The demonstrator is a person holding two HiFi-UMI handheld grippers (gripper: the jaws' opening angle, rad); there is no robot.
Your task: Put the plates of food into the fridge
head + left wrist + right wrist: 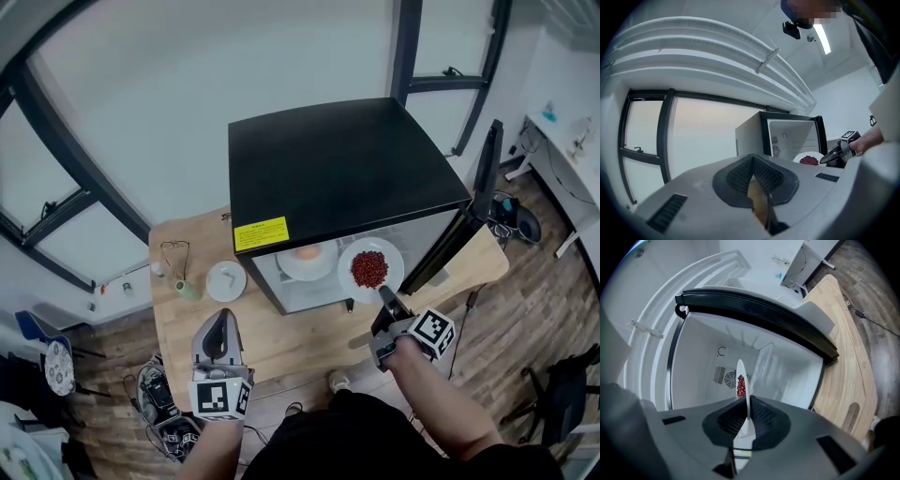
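Pinching the near rim of the plate of red food (369, 269) with the right hand-held gripper (386, 302) — jaws pressing tight on it. Holding that plate up at the open front of the black fridge (337, 159), in the lower middle of the head view, just beside another white plate (307, 261) lying inside with something round and orange on it. Showing the held plate edge-on in the right gripper view, as a thin white line between the pads, with the red bits (740, 385) on its left side and the white inside of the fridge behind. Holding the left hand-held gripper (221, 323) low at the lower left, over the wooden bench (300, 342), jaws together and gripping nothing. Showing, on the bench to the left of the fridge, a small white dish (226, 280), a little green thing (187, 290) and a pair of glasses (174, 251). Standing wide open at the right — the fridge door (486, 169).
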